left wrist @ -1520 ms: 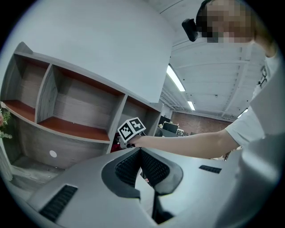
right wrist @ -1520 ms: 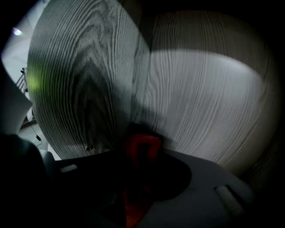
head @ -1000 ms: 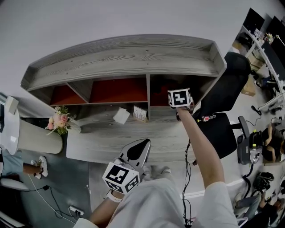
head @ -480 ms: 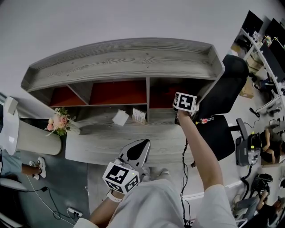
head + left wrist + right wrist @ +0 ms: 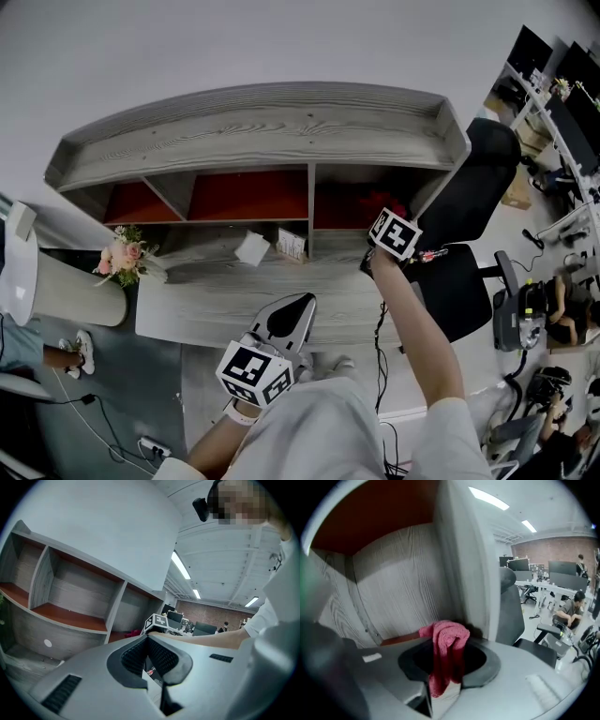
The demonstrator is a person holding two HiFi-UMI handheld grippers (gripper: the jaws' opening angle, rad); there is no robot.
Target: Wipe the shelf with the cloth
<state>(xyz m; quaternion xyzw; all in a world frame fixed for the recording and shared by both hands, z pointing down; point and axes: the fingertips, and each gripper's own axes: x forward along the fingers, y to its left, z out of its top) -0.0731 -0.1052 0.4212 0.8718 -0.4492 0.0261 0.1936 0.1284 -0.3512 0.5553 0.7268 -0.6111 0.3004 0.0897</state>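
Right gripper has slid right and out toward the front edge of the shelf vs a sec ago. Its marker cube is now tilted, sitting at the mouth of the right-hand bay. Reads to me as the tail end of a wipe stroke across that bay's red floor. Prob. another pass there next, or on to the middle and left bays, which I'd guess are yet to do. Left gripper hangs low by the person's waist, well apart from the shelf, idle.

Left gripper view: jaws together at the tips, nothing btw them. It looks up at the shelf from below. The other arm w/ its cube reaches across to the far bay.

Right gripper view: jaws clamped on the cloth, which is pink-red and bunched. One fold bulges past the tips and the rest trails down btw the jaws. The bay's grey back wall and right side panel are close ahead, and a strip of red floor shows just beyond the cloth. Can't tell if the cloth is touching that floor, since its underside is hidden by the gripper. Chair stands just past the side panel.
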